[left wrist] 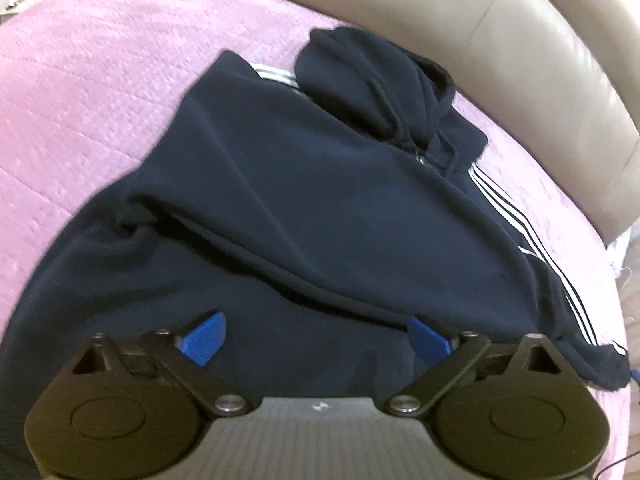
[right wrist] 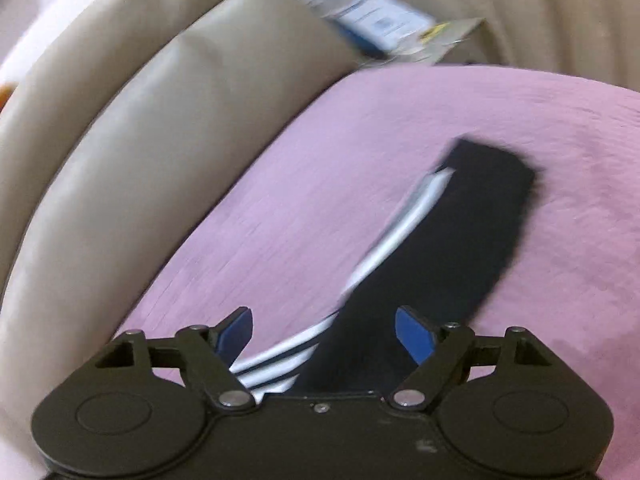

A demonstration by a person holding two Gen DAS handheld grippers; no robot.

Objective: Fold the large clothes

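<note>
Left wrist view: a navy hoodie (left wrist: 304, 200) lies on the pink bedspread (left wrist: 80, 100), hood toward the beige headboard (left wrist: 540, 60).
Both the left hand-held gripper (left wrist: 318, 338) and the right hand-held gripper (right wrist: 324, 334) are spread wide, holding nothing; the striped sleeve (right wrist: 460, 232) trails out from the hoodie, and pinching only one layer could bunch the fold.

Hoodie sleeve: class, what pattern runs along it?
White stripes along the navy hoodie sleeve, clearest in the left wrist view.

Both wrist cams close, angled down; shared: hoodie (left wrist: 304, 208), pink bedspread (left wrist: 80, 100).
</note>
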